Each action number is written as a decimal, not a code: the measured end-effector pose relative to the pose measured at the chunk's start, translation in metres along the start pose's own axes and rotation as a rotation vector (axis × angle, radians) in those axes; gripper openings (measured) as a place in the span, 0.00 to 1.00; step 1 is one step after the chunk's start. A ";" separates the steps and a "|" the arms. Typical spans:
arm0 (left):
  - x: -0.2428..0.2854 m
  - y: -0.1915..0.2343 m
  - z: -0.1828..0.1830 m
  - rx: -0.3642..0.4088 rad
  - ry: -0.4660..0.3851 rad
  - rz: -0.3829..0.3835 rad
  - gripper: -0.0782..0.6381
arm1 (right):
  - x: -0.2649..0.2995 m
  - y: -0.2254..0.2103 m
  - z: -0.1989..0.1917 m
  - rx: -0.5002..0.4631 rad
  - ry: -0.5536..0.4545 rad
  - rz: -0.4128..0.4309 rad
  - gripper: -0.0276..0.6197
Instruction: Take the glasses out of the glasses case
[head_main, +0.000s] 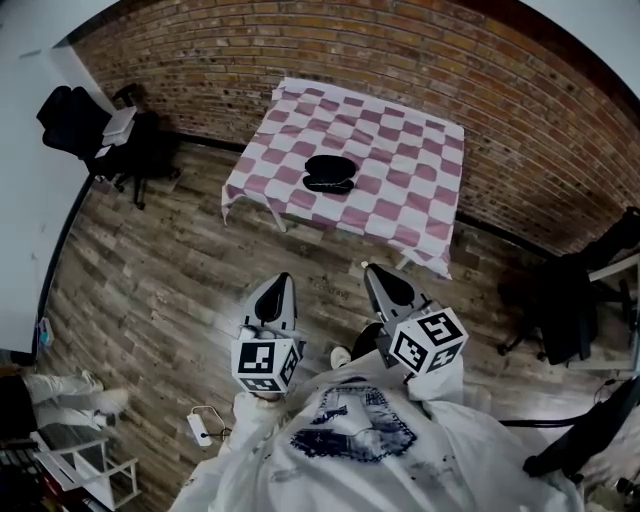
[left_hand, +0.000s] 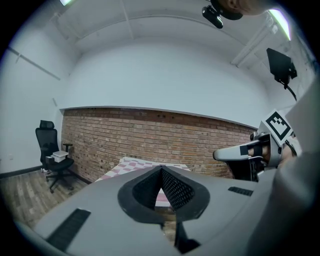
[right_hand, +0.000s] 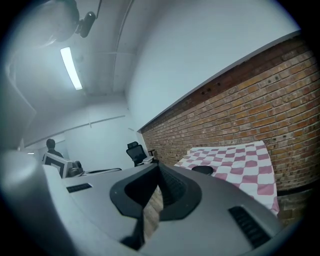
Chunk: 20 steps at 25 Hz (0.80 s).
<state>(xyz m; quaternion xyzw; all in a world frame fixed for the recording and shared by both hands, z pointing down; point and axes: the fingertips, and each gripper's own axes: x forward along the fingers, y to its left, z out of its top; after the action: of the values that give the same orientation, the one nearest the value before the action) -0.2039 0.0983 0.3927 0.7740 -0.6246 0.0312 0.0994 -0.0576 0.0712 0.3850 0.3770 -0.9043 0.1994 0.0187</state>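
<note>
Left gripper (head_main: 282, 283) and right gripper (head_main: 373, 274) closed, empty; I rate the glasses case (head_main: 329, 173) light, rigid, slick: pinch its rim.

left gripper (left_hand: 161, 169) — jaws together, empty | checkered table (left_hand: 132, 163) ahead | office chair (left_hand: 52, 156) left

My head camera looks steeply down from above. The left tool (head_main: 283, 280) and right tool (head_main: 372, 268) sit close at the bottom, with the counter (head_main: 400, 180) well ahead against the wall (head_main: 480, 90). Each tool camera looks nearly level along its own jaws, far from the counter. All three views share counter and wall. The left one also catches the right tool at its right edge.
</note>
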 end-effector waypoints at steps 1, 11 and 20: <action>-0.001 0.003 0.001 0.000 -0.004 0.004 0.12 | 0.003 0.002 0.001 -0.004 -0.001 0.002 0.06; 0.018 0.032 0.006 -0.014 -0.015 0.057 0.12 | 0.035 -0.004 0.012 -0.034 0.002 0.029 0.06; 0.066 0.051 0.009 -0.010 0.001 0.072 0.12 | 0.082 -0.033 0.026 -0.030 0.015 0.048 0.06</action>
<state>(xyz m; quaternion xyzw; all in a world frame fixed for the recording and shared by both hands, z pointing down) -0.2396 0.0231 0.4007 0.7505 -0.6521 0.0319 0.1022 -0.0903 -0.0153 0.3874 0.3534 -0.9158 0.1889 0.0263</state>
